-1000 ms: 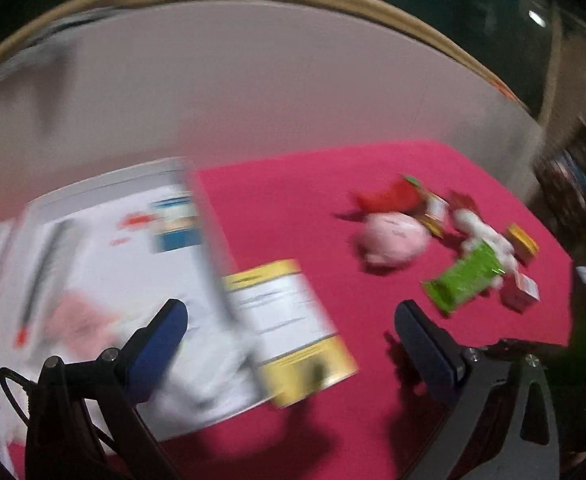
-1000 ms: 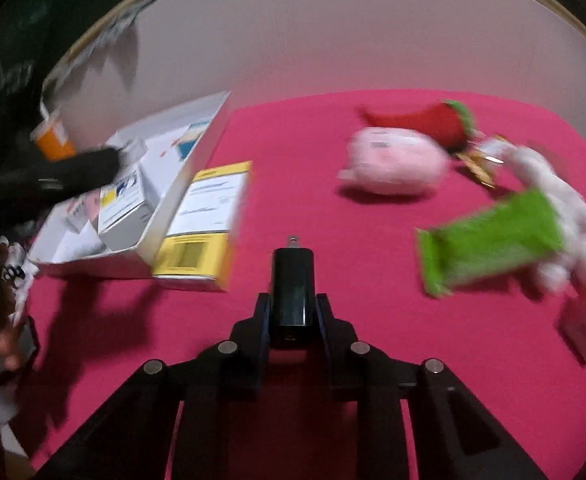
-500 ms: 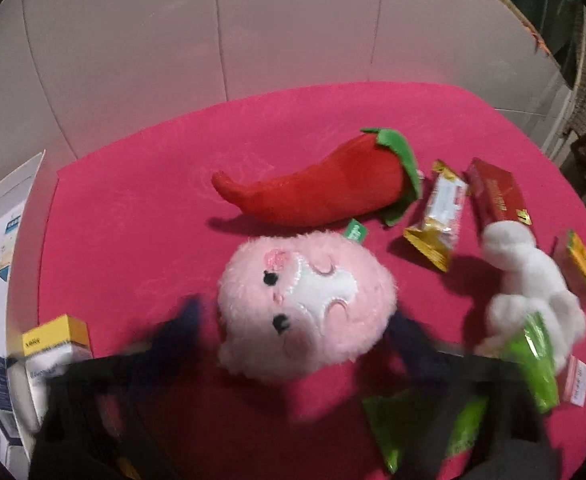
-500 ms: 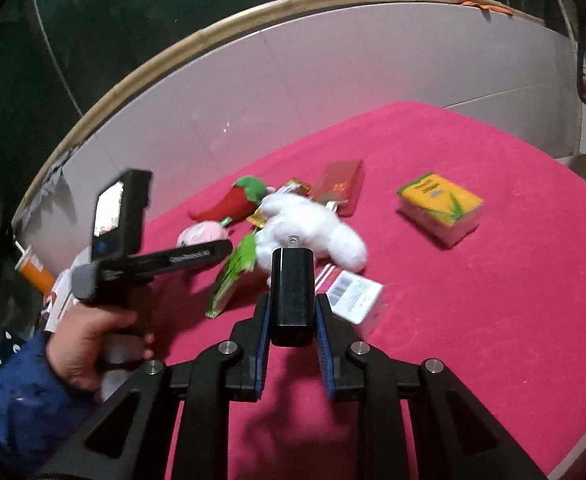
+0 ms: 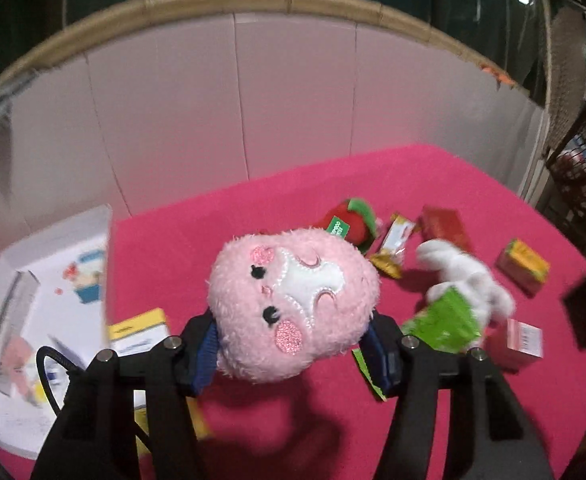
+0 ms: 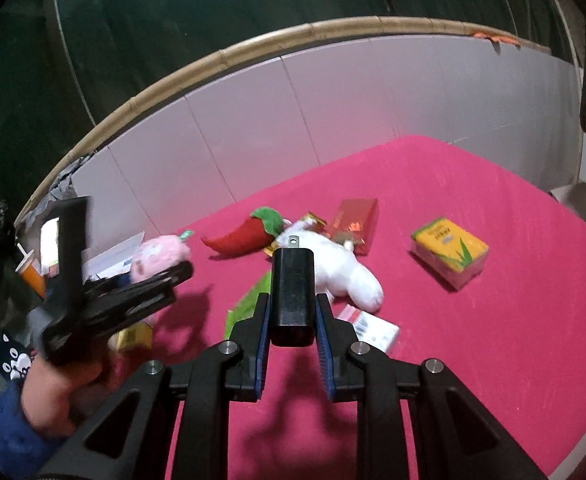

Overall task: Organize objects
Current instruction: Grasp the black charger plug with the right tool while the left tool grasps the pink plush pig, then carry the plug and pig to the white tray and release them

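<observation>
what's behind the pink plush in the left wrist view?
Behind the pink plush, held by the left gripper, the red chili plush peeks out: only its green-capped end shows, the rest is covered.

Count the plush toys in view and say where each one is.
3. The pink plush is gripped in the left gripper, off the cloth. The red chili plush and the white plush lie on the pink tablecloth. Others may be hidden.

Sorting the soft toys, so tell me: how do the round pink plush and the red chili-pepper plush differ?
The round pink plush is ball-shaped with a stitched face; the red chili-pepper plush is long, tapered and green-capped. The pink one is clamped in the left gripper, lifted; the chili lies on the pink tablecloth. Both are soft toys.
</observation>
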`<state>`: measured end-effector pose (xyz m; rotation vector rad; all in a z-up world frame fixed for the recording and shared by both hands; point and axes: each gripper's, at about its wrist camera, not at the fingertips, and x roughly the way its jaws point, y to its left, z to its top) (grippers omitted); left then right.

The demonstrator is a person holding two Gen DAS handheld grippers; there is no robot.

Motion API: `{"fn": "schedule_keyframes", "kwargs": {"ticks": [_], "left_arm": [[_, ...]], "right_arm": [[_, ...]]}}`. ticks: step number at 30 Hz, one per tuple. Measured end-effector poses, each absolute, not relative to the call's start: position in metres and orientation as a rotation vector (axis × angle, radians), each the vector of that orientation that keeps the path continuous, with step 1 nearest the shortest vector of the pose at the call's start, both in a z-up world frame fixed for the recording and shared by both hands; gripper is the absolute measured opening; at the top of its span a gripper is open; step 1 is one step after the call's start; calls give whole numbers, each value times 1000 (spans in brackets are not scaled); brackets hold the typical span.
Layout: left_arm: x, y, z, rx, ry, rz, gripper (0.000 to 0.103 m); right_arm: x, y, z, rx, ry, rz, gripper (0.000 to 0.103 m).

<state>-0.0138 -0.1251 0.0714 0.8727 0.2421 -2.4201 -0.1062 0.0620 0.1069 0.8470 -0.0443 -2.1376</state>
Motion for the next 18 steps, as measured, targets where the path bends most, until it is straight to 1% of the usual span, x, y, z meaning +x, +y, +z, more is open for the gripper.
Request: {"fn": "schedule_keyframes", "kwargs": {"ticks": [3, 7, 18], "left_arm": [[10, -115, 92, 794, 197, -2420, 59], [36, -121, 115, 703, 131, -2354, 59], [90, -160, 128, 638, 211, -2260, 59]], "right_arm": [[-97, 51, 119, 804, -25, -2173, 22], [-84, 34, 137, 707, 21, -2246, 22], [-45, -38, 168, 604, 110, -2158, 22]]}}
